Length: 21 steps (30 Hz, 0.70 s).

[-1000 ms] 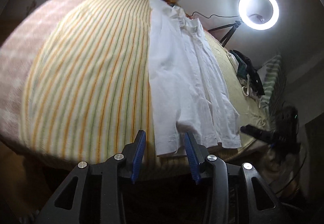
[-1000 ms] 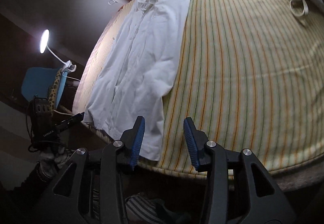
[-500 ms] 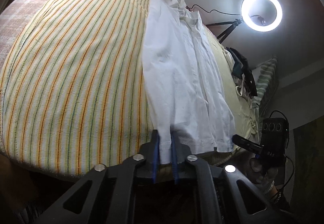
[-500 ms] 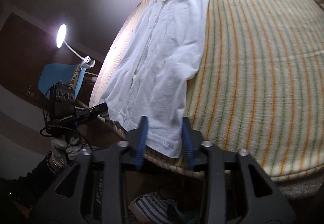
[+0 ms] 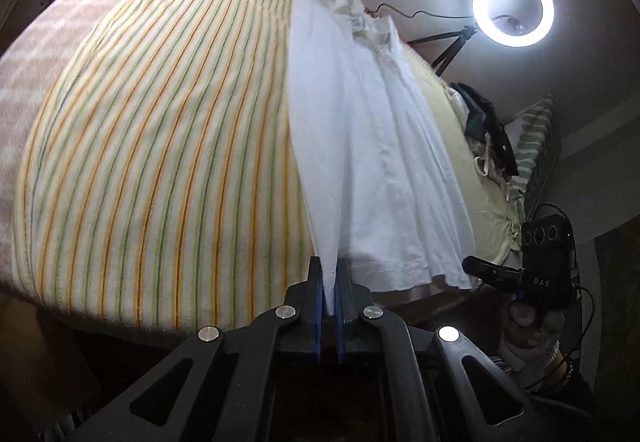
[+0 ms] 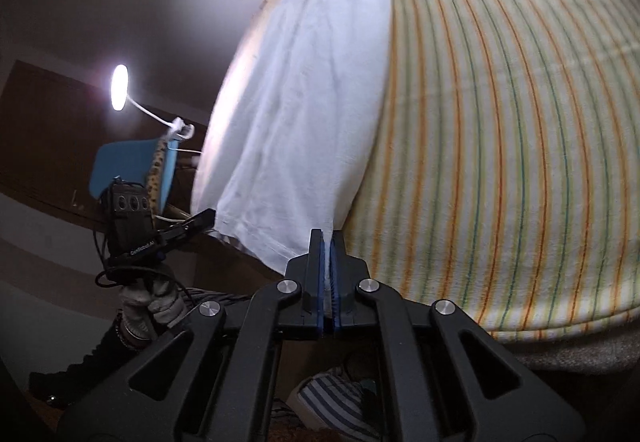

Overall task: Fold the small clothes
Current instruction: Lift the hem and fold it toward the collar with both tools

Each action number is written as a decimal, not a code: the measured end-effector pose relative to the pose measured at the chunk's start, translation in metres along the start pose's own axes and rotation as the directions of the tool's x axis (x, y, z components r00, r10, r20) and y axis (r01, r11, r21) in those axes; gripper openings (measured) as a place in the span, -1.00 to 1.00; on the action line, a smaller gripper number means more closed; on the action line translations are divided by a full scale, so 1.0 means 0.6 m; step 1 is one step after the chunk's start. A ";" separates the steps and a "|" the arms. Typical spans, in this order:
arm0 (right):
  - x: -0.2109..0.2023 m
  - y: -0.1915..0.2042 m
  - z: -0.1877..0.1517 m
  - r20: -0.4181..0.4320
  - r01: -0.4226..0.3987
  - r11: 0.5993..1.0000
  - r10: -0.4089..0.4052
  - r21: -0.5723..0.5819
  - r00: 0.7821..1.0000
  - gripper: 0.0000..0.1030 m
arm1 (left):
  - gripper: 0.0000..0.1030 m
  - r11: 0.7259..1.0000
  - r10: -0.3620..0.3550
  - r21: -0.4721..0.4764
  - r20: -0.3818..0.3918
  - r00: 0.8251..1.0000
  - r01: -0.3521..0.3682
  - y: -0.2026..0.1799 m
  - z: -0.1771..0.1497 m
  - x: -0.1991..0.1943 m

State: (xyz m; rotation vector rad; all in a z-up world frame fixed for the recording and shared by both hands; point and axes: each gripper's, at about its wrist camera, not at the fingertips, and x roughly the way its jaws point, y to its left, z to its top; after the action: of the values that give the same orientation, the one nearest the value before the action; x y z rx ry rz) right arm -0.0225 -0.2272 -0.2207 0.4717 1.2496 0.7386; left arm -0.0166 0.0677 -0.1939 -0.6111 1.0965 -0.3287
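Observation:
A white shirt (image 5: 376, 146) lies lengthwise on a striped yellow bedsheet (image 5: 160, 146), collar at the far end. My left gripper (image 5: 329, 274) is shut on the shirt's near hem corner, and the cloth rises taut from the blue pads. In the right wrist view the same shirt (image 6: 304, 94) lies on the sheet (image 6: 500, 122). My right gripper (image 6: 329, 246) is shut on the other hem corner at the bed's near edge. Each gripper also shows in the other's view: the right one (image 5: 496, 270), the left one (image 6: 188, 228).
A ring light (image 5: 513, 12) on a stand shines at the back right. A pile of dark clothes (image 5: 486, 130) and a striped pillow (image 5: 536, 146) lie at the bed's right. A desk lamp (image 6: 119, 87) and a blue chair (image 6: 132, 170) stand to the left.
Both grippers went from open at the hem to shut on its corners. The left corner is now lifted and pulled taut.

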 end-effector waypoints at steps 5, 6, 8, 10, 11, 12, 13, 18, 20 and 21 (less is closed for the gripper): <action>-0.004 -0.002 0.004 0.001 -0.013 1.000 0.013 0.001 1.000 -0.93 | -0.98 1.000 -0.007 0.006 -0.002 1.000 0.007 0.000 0.002 -0.007; -0.005 -0.005 0.004 0.000 -0.022 1.000 0.022 0.010 1.000 -0.93 | -0.98 1.000 -0.008 0.005 -0.003 1.000 0.008 -0.002 0.003 -0.008; -0.011 -0.015 0.005 0.001 -0.042 0.999 0.042 0.026 0.999 -0.93 | -0.98 1.000 -0.011 -0.004 -0.016 1.000 0.011 -0.005 0.004 -0.009; -0.011 -0.018 0.006 0.009 -0.065 0.997 0.064 0.042 0.998 -0.93 | -0.98 1.000 -0.021 -0.007 -0.015 1.000 0.021 -0.009 0.007 -0.011; -0.019 -0.024 0.007 0.014 -0.079 0.996 0.078 0.049 0.997 -0.93 | -0.98 1.000 -0.028 -0.009 -0.015 1.000 0.028 -0.011 0.010 -0.014; -0.023 -0.025 0.009 0.022 -0.091 0.994 0.090 0.057 0.996 -0.93 | -0.98 0.999 -0.034 -0.011 -0.013 0.999 0.034 -0.013 0.012 -0.015; -0.028 -0.027 0.011 0.032 -0.105 0.992 0.103 0.065 0.994 -0.93 | -0.98 0.999 -0.040 -0.013 -0.011 0.999 0.040 -0.016 0.016 -0.017; -0.041 -0.028 0.027 0.061 -0.132 0.988 0.127 0.082 0.990 -0.93 | -0.98 0.999 -0.046 -0.008 0.011 0.999 0.046 -0.032 0.048 -0.030; -0.045 -0.015 0.041 0.070 -0.118 0.991 0.113 0.067 0.991 -0.93 | -0.98 0.999 -0.047 -0.003 0.030 0.998 0.047 -0.040 0.065 -0.033; -0.048 -0.010 0.048 0.077 -0.112 0.992 0.107 0.057 0.991 -0.93 | -0.98 0.999 -0.050 0.002 0.035 0.998 0.050 -0.043 0.073 -0.034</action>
State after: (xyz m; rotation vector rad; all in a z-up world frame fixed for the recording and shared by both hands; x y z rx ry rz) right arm 0.0029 -0.2502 -0.1976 0.6167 1.1871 0.7699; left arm 0.0155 0.0713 -0.1493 -0.6419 1.0484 -0.3599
